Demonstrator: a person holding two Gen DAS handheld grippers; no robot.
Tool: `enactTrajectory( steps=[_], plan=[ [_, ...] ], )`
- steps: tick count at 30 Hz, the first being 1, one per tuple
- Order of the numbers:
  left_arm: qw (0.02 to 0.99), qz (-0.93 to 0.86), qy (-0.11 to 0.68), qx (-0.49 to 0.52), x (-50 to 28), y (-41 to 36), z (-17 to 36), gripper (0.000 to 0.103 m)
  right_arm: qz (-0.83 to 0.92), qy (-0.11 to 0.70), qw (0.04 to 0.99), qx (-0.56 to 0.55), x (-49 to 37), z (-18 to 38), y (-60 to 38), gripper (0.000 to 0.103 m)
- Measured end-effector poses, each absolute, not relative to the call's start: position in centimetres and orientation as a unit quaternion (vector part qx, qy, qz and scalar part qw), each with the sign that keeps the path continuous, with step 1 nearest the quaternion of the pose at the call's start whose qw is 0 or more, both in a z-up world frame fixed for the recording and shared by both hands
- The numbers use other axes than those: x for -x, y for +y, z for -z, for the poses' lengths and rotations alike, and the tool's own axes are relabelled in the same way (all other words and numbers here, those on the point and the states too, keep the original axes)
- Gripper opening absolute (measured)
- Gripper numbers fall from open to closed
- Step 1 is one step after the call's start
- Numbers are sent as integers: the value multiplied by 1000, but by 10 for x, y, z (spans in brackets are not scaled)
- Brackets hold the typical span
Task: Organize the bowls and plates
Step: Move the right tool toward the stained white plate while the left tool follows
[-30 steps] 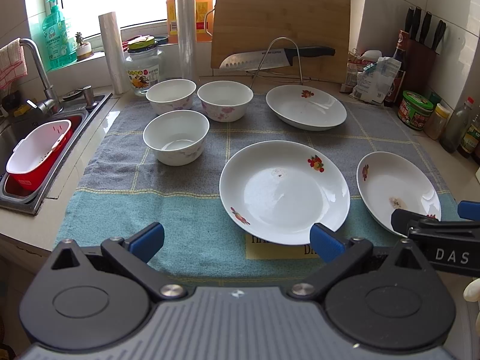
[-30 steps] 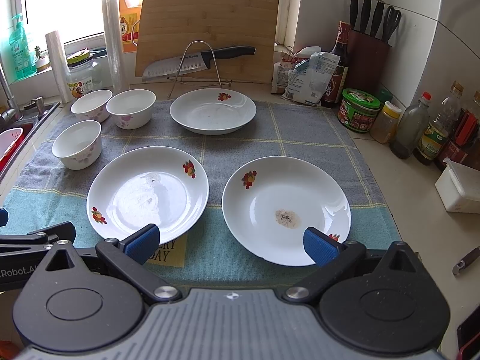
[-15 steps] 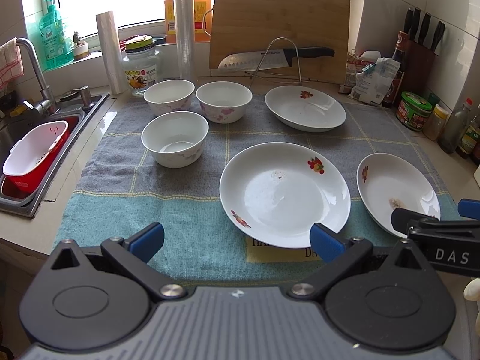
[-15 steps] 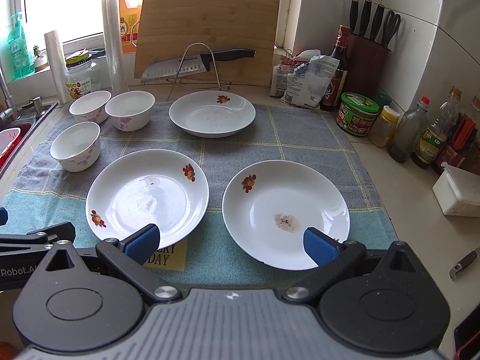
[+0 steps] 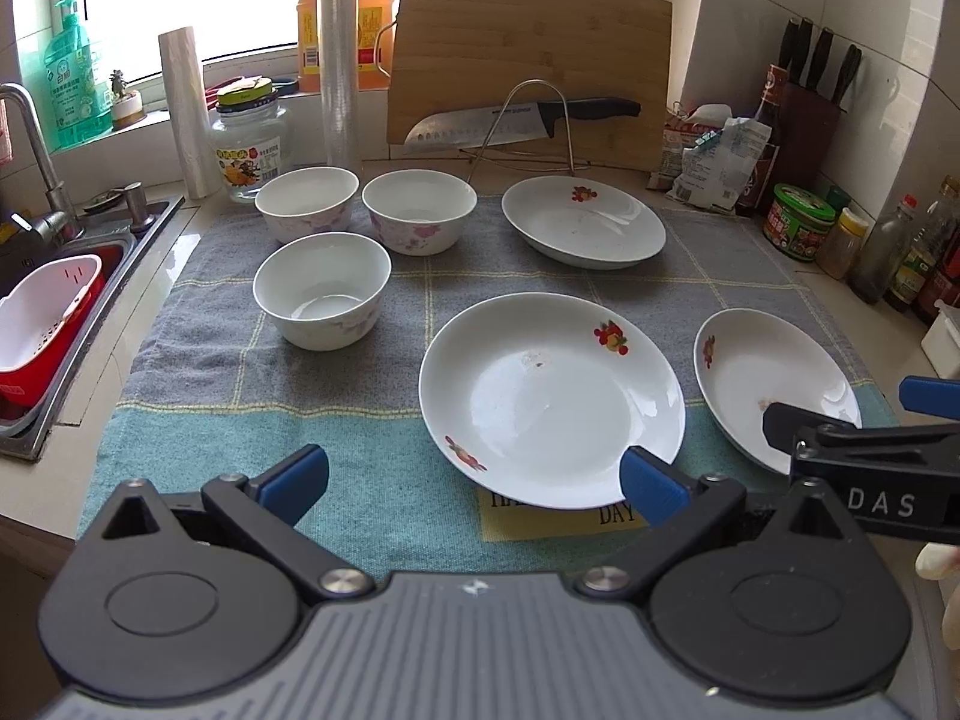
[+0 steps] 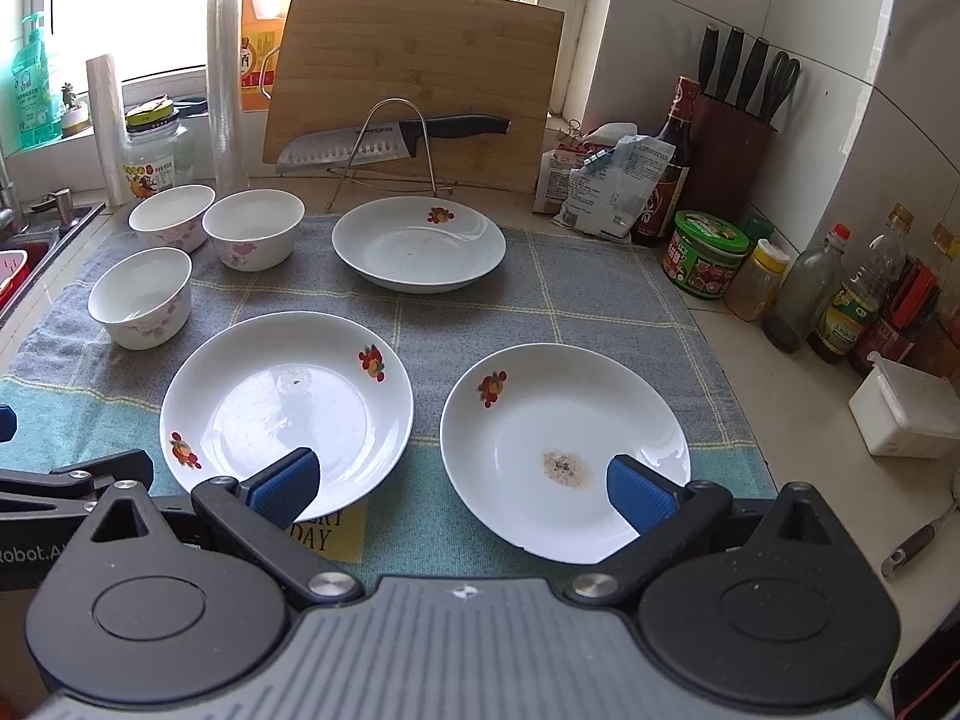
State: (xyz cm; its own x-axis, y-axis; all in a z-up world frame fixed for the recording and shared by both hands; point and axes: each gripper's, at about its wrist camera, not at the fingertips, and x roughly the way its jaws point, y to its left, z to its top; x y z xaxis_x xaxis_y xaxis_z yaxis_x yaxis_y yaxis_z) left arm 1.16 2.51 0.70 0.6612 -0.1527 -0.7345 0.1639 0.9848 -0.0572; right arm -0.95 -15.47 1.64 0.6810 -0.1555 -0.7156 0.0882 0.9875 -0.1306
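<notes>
Three white bowls with pink flowers stand at the towel's back left: a near bowl (image 5: 321,288), a far left bowl (image 5: 307,203) and a far right bowl (image 5: 419,211). Three white fruit-print plates lie apart: a middle plate (image 5: 552,399), a right plate (image 6: 564,450) with a brown stain, a far plate (image 6: 419,251). My left gripper (image 5: 474,483) is open and empty, near the middle plate's front edge. My right gripper (image 6: 459,495) is open and empty, low over the right plate's front left rim.
A grey and teal towel (image 5: 300,462) covers the counter. A sink (image 5: 36,324) with a red and white basket is at the left. A cutting board (image 6: 414,84), knife on rack (image 6: 390,141), jars, bottles (image 6: 804,294) and a knife block (image 6: 738,138) line the back and right.
Both grippers have moved slightly forward and down toward the plates, which look larger now. Nothing on the towel has moved. Both grippers remain open.
</notes>
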Motion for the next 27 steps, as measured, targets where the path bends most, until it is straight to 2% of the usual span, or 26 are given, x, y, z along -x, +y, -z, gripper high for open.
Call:
enactTrajectory(
  steps=[16, 27],
  plan=[
    [918, 182, 352, -9, -18, 45, -2, 102, 64, 352, 933, 31, 18, -25, -148, 103],
    [920, 224, 322, -5, -9, 32, 10, 102, 71, 344, 936, -2, 22, -24, -195, 103]
  ],
)
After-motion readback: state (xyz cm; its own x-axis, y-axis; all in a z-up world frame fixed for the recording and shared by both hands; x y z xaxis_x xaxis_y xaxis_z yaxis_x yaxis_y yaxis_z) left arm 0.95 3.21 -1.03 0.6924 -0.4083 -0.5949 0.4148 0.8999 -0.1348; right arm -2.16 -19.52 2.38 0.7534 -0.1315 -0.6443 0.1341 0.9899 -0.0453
